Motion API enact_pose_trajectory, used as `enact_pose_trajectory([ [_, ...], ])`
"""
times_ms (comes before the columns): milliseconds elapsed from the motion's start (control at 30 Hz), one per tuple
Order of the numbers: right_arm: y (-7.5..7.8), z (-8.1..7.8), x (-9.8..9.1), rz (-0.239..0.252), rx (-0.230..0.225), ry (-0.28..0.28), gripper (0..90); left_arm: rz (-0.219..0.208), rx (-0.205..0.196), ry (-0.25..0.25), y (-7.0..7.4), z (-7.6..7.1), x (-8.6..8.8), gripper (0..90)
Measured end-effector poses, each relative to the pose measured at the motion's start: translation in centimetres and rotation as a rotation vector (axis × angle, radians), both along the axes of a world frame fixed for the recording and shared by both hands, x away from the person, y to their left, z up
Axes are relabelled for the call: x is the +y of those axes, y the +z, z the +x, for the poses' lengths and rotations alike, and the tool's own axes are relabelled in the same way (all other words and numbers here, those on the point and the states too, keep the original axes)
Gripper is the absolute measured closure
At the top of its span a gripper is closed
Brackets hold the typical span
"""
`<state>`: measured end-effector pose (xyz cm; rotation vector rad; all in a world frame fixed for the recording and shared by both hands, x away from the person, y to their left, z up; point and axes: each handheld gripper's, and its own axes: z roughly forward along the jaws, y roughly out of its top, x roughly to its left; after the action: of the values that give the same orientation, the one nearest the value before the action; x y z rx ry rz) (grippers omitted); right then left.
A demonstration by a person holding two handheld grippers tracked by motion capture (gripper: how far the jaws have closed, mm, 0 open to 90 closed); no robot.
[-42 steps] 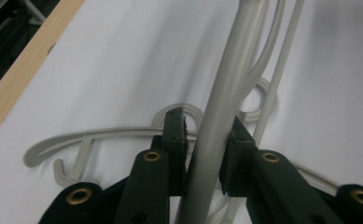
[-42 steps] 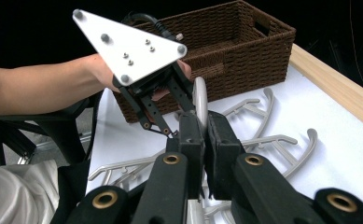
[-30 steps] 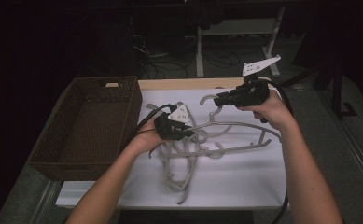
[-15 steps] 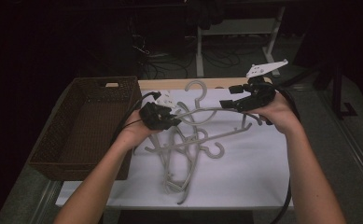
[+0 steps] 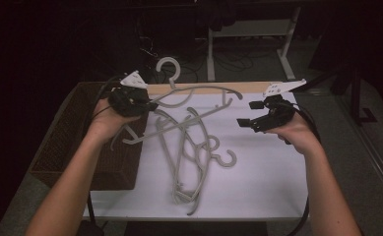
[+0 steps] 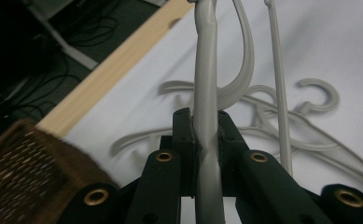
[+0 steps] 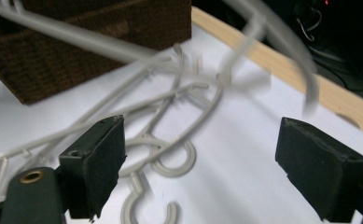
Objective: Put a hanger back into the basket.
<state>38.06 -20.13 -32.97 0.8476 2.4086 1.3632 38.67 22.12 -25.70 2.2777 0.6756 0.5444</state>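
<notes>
In the high view, one grey hanger point(image 5: 194, 93) hangs raised over the table's far left, by the one wicker basket point(image 5: 66, 147), with perhaps three more hangers point(image 5: 186, 157) tangled mid-table. The left gripper view has the left gripper point(image 6: 206, 133) clamped on its smooth plastic bar. In the right gripper view, the right gripper point(image 7: 200, 163) has just been opening, nothing between its jaws.

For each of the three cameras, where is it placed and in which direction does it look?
High view: above the person's side, facing forward and down on the table; both forearms, left tool, right tool.
Left gripper view: on the left tool, facing along its jaws, shut on a raised hanger.
Right gripper view: on the right tool, its jaws open and just widened, over the hanger pile.
Shared: the white table, basket, hangers.
</notes>
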Motion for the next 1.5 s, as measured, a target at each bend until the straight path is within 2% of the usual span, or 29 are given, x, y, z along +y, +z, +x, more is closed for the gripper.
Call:
enact_pose_trajectory([
  [33, -0.4, -0.1, 0.1, -0.005, -0.001, -0.003, 14.2, -0.005, -0.002, 0.014, 0.2, 0.0, 0.7, 82.2],
  [67, -1.2, -0.4, 0.3, -0.011, -0.003, -0.012, 13.8, -0.008, -0.01, 0.041, 0.7, 0.0, 2.1, 82.2],
  [100, -1.2, -0.4, 0.3, -0.011, -0.003, -0.012, 13.8, -0.008, -0.01, 0.041, 0.7, 0.0, 2.1, 82.2],
  [133, -2.0, -0.7, 0.5, -0.017, -0.006, -0.022, 13.4, -0.008, -0.017, 0.069, 1.0, 0.0, 3.6, 82.2],
  [167, -2.0, -0.7, 0.5, -0.017, -0.006, -0.022, 13.4, -0.008, -0.017, 0.069, 1.0, 0.0, 3.6, 82.2],
  [200, -2.4, -0.9, 0.6, -0.02, -0.005, -0.024, 13.2, -0.01, -0.021, 0.083, 1.1, 0.0, 4.3, 82.2],
  [233, -3.1, -1.3, 0.7, -0.023, -0.003, -0.03, 13.0, -0.01, -0.027, 0.116, 1.3, -0.1, 5.9, 82.2],
  [267, -3.1, -1.3, 0.7, -0.023, -0.003, -0.03, 13.0, -0.01, -0.027, 0.116, 1.3, -0.1, 5.9, 82.2],
  [300, -3.4, -1.4, 0.7, -0.025, -0.003, -0.035, 13.0, -0.01, -0.032, 0.136, 1.4, -0.2, 6.6, 82.2],
  [367, -4.1, -1.7, 0.6, -0.055, 0.003, -0.046, 12.6, -0.01, -0.04, 0.174, 1.4, -0.3, 8.3, 82.2],
  [400, -4.1, -1.7, 0.6, -0.055, 0.003, -0.046, 12.6, -0.01, -0.045, 0.193, 1.4, -0.4, 9.1, 82.2],
  [433, -4.5, -1.9, 0.4, -0.053, 0.007, -0.057, 12.2, -0.004, -0.05, 0.228, 1.3, -0.5, 10.8, 82.1],
  [467, -4.7, -1.9, 0.2, -0.053, 0.01, -0.063, 12.2, -0.004, -0.05, 0.228, 1.3, -0.5, 10.8, 82.1],
  [533, -4.9, -2.0, 0.0, -0.054, 0.015, -0.068, 12.2, -0.005, -0.051, 0.262, 1.0, -0.6, 12.5, 82.1],
  [567, -5.3, -2.0, -0.5, -0.053, 0.027, -0.081, 12.2, -0.006, -0.051, 0.297, 0.6, -0.6, 14.1, 82.1],
  [600, -5.3, -2.0, -0.5, -0.053, 0.027, -0.081, 12.2, -0.006, -0.051, 0.297, 0.6, -0.6, 14.1, 82.1],
  [767, -6.0, -2.1, -1.1, -0.058, 0.043, -0.101, 11.4, -0.012, -0.047, 0.372, -0.1, -1.1, 18.0, 82.1],
  [900, -6.2, -2.0, -0.9, -0.065, 0.045, -0.102, 10.9, -0.011, -0.043, 0.409, -0.4, -1.7, 20.3, 82.1],
  [1100, -6.2, -2.0, -0.7, -0.071, 0.043, -0.098, 10.7, 0.01, -0.025, 0.442, -1.5, -2.0, 22.0, 82.1],
  [1133, -6.2, -2.0, -0.7, -0.071, 0.043, -0.098, 10.7, 0.01, -0.025, 0.442, -1.5, -2.0, 22.0, 82.1],
  [1233, -6.3, -2.0, -0.7, -0.074, 0.044, -0.098, 10.5, 0.05, -0.009, 0.457, -2.6, -1.5, 22.0, 82.1],
  [1400, -6.3, -1.9, -0.7, -0.072, 0.043, -0.096, 10.6, 0.05, 0.011, 0.451, -3.7, -0.9, 21.8, 82.1],
  [1433, -6.3, -2.0, -0.7, -0.072, 0.043, -0.095, 10.6, 0.055, 0.026, 0.44, -4.8, -0.2, 21.2, 82.1],
  [1500, -6.2, -2.0, -0.7, -0.07, 0.043, -0.096, 10.6, 0.064, 0.033, 0.439, -5.5, 0.2, 20.8, 82.0],
])
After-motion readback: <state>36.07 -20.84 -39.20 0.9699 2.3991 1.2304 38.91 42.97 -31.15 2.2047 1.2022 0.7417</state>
